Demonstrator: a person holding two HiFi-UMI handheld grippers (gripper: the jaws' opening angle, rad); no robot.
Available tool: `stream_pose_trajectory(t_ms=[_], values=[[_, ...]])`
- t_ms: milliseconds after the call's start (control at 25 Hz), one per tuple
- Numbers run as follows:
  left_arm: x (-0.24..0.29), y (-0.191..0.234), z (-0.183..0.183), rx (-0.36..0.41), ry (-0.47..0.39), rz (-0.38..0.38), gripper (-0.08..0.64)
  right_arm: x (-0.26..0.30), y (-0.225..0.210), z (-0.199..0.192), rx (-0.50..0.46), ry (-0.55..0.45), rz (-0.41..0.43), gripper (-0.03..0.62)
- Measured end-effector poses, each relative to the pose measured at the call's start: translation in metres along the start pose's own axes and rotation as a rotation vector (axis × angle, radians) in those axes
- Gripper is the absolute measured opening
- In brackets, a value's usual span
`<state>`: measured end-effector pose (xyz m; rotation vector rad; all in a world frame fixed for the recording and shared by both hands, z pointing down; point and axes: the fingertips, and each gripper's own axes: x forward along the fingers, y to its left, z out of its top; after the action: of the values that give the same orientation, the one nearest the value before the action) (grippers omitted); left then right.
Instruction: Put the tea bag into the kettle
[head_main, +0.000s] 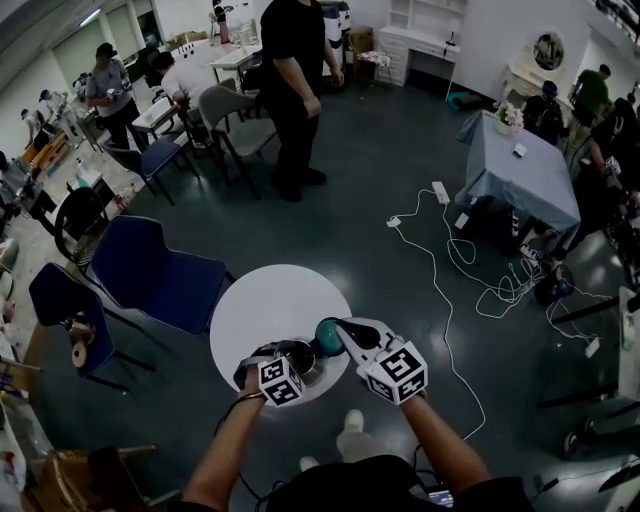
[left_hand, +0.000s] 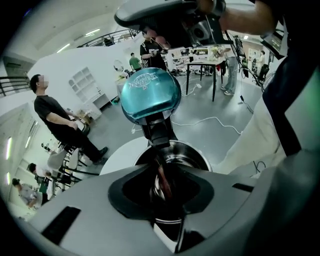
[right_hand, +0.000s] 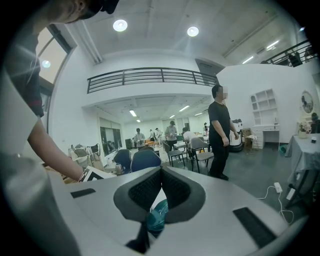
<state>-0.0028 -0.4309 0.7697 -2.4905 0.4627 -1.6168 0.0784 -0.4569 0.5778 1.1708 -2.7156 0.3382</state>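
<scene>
Left gripper (left_hand: 165, 196) sits slack over the kettle (left_hand: 198, 156), tea bag (left_hand: 164, 178) loose between its jaws; right gripper (right_hand: 161, 197) clamps the lid (left_hand: 151, 95) clear, I reckon.

The kettle mouth (left_hand: 172, 155) is being left uncovered, its teal lid (left_hand: 151, 95) being held upright at the rim by the right tool (right_hand: 159, 197). The space above the mouth is being occupied by the left tool (left_hand: 162, 182). The far half of the counter (head_main: 265, 300) is being kept bare; its left flank is being blocked by blue chairs (head_main: 160, 275).
</scene>
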Motion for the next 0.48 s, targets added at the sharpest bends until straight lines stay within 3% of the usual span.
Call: stream_pose_trajectory(t_ms=[160,480], values=[[-0.001,-0.001,0.009,-0.002,-0.023,0.001,0.145,-0.003,-0.001,0.001,0.001,0.001,-0.003,0.017],[-0.011,0.000,0.003,0.006,-0.028,0.005,0.153,-0.005,0.006,0.004,-0.003,-0.002,-0.013,0.018]])
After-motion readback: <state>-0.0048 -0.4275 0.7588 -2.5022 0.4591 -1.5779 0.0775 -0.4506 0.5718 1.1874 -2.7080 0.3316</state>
